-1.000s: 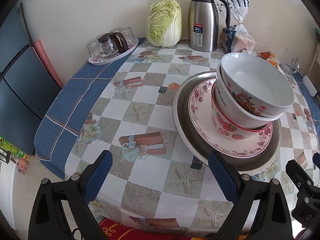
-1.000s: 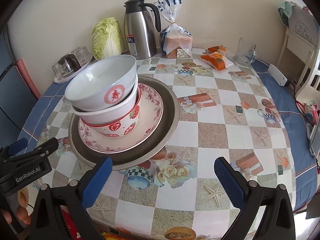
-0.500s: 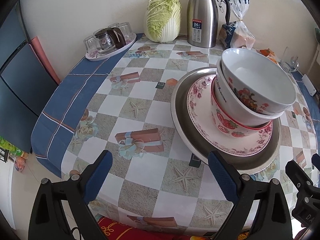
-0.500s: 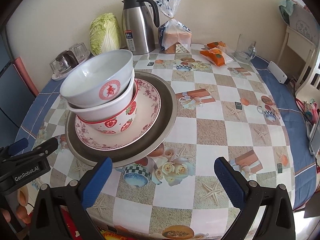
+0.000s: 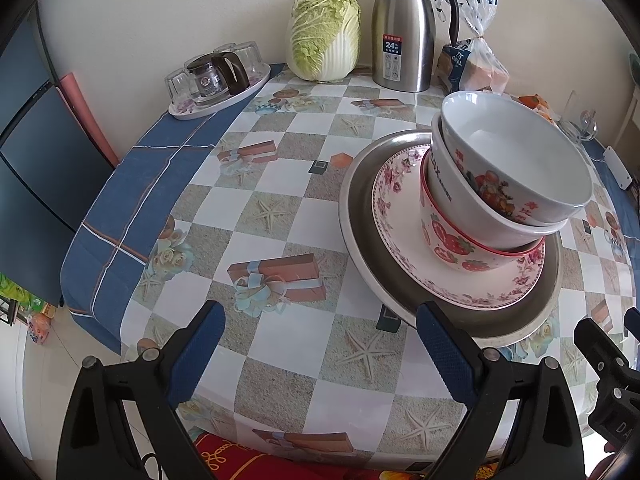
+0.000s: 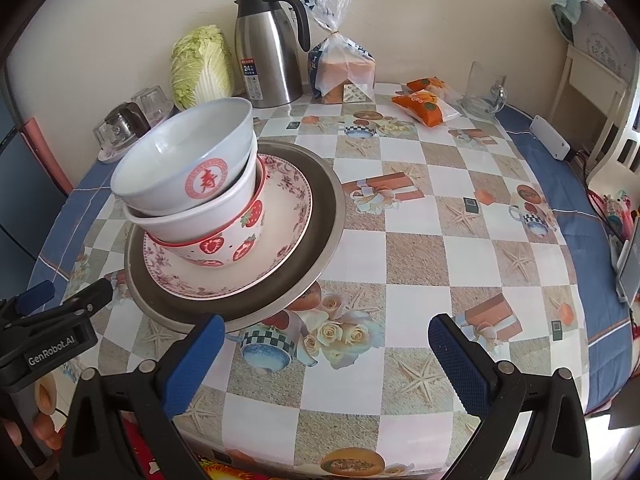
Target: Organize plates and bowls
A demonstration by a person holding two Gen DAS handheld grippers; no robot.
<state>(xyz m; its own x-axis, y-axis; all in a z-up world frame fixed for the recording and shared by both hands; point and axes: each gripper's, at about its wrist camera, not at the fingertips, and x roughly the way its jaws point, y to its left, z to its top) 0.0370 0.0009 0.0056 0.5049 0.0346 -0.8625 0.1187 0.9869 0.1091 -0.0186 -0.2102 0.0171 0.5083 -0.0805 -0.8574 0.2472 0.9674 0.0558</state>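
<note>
From the left wrist, the left gripper [image 5: 316, 350] has its blue ribbed fingers spread wide, holding nothing, over the checkered desk [image 5: 280, 208]; the steel flask [image 5: 404, 32] bears a "24" label. To the right, three nested bowls [image 5: 500, 184] sit on a floral plate [image 5: 404, 248] in a metal dish [image 5: 356, 216]. From the right wrist, the right gripper [image 6: 324, 360] (equally wide, empty) faces bare desk; "GenRobot.AI" shows at left.

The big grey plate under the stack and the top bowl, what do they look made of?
Grey plate: probably metal, given its dull brushed sheen and thin pale rim. Top bowl: looks like glazed ceramic, glossy white with soft highlights and a printed red emblem; melamine can't be excluded.
</note>
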